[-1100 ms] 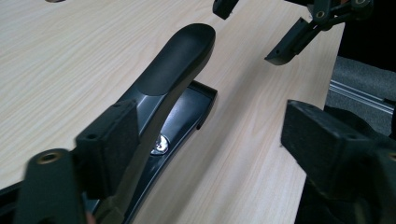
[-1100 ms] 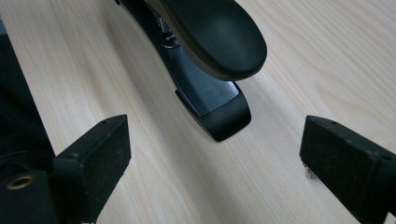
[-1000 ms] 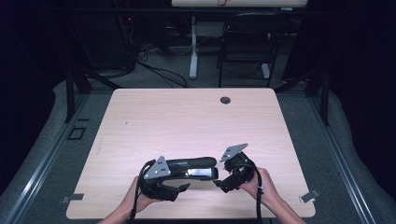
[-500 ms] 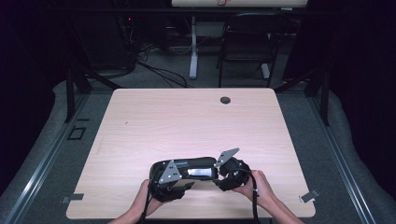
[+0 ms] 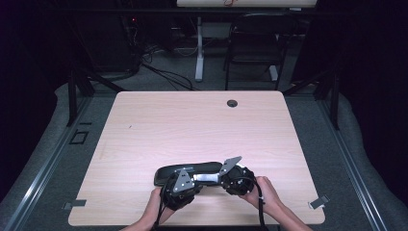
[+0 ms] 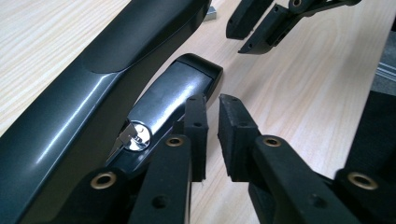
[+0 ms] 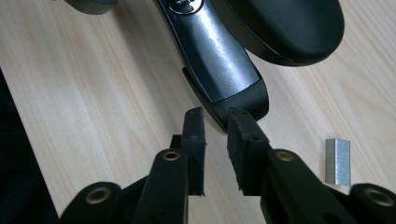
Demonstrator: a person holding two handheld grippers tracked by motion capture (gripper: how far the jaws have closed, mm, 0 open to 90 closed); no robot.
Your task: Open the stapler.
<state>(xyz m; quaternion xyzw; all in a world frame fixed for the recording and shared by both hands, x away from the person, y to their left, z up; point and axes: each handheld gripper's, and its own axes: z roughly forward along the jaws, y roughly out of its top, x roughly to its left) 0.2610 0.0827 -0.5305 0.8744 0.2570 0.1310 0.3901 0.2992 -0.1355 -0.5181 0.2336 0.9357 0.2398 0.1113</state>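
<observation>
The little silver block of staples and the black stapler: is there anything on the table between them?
No. In the right gripper view, bare wooden table lies between the block of staples and the stapler. The right gripper sits just beside that gap.

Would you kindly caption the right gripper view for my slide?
Right gripper, jaws slightly apart, at an opened stapler's front end; staple strip lying beside it.

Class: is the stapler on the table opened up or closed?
Opened up: the stapler's black top is swung apart from its metal magazine.
</observation>
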